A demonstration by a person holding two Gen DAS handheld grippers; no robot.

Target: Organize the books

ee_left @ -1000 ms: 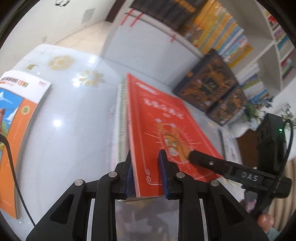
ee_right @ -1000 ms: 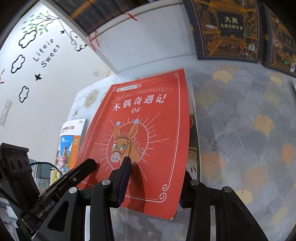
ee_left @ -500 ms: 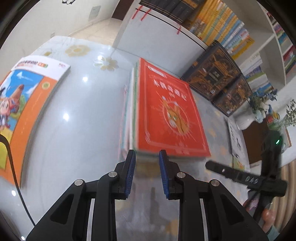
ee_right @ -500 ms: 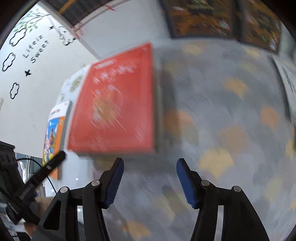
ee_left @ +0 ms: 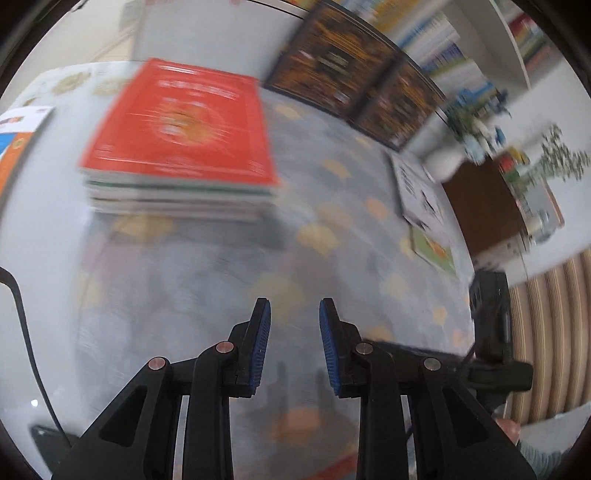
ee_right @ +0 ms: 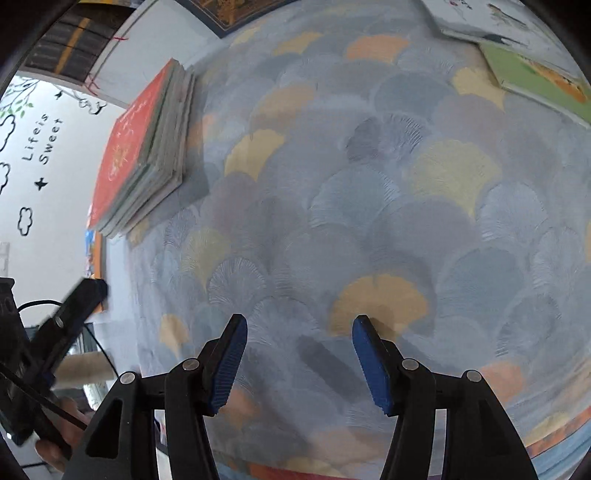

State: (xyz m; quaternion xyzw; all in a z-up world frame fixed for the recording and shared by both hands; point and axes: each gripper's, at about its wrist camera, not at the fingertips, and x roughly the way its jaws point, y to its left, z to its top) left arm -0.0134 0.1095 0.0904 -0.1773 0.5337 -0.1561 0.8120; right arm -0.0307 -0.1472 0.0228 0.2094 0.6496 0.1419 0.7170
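Note:
A stack of several thin books topped by a red-covered book (ee_left: 181, 122) lies on the patterned tablecloth (ee_left: 332, 236); in the right wrist view the stack (ee_right: 144, 147) sits at the far left. My left gripper (ee_left: 294, 343) is open and empty, well back from the stack. My right gripper (ee_right: 297, 360) is open and empty over bare cloth. A green-covered book (ee_right: 535, 79) and a white one (ee_right: 476, 18) lie at the far right; they also show in the left wrist view as the green book (ee_left: 434, 251) and the white book (ee_left: 417, 192).
An orange and blue book (ee_left: 14, 147) lies at the table's left edge. Two dark ornate boxed sets (ee_left: 354, 70) lean against the wall behind the table. A bookshelf (ee_left: 443, 40) and a brown cabinet (ee_left: 484, 206) stand beyond.
Both grippers let go of the red book, which now lies flat on the stack. Both have pulled back and swung right; the view is blurred with motion.

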